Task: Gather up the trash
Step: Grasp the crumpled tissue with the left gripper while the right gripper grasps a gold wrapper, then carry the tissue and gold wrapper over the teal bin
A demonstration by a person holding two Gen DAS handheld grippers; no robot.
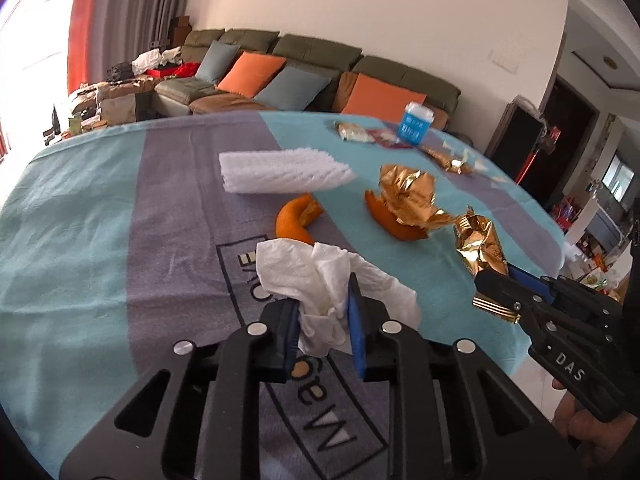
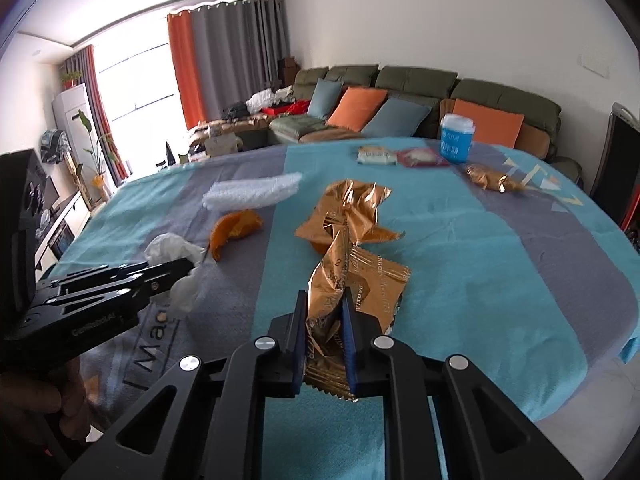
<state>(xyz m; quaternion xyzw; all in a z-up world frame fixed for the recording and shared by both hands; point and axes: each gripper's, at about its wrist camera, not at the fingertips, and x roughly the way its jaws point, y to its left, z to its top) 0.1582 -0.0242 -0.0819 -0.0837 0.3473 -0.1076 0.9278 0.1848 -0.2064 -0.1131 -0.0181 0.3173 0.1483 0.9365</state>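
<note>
The left gripper (image 1: 324,312) is clamped on a crumpled white tissue (image 1: 320,276); its blue pads press the paper from both sides, and the loose ends of the tissue spill out above and below them. The right gripper (image 2: 324,328) is clamped on a gold foil wrapper (image 2: 352,292), whose crimped end hangs down below the pads while the rest fans out ahead over the table (image 2: 500,248). The table carries a cloth striped in teal and grey.

The landmark here is the large crumpled sheet of gold foil (image 1: 408,196) near the middle of the table. An orange peel (image 1: 384,220) lies partly under it, on its near side. A second orange peel (image 1: 296,216) lies to its left in the left wrist view, close to the held tissue. A white foam sleeve (image 1: 280,172) lies beyond that second peel, further left of the foil. Behind the foil, toward the far table edge, stands a blue and white tub (image 1: 416,120). Just beside the tub lie two flat snack packets (image 2: 400,156), one pale and one red. A small gold-wrapped piece (image 2: 492,176) lies right of the tub. Beyond the table stands a green sofa (image 2: 420,92) with orange and blue cushions.
</note>
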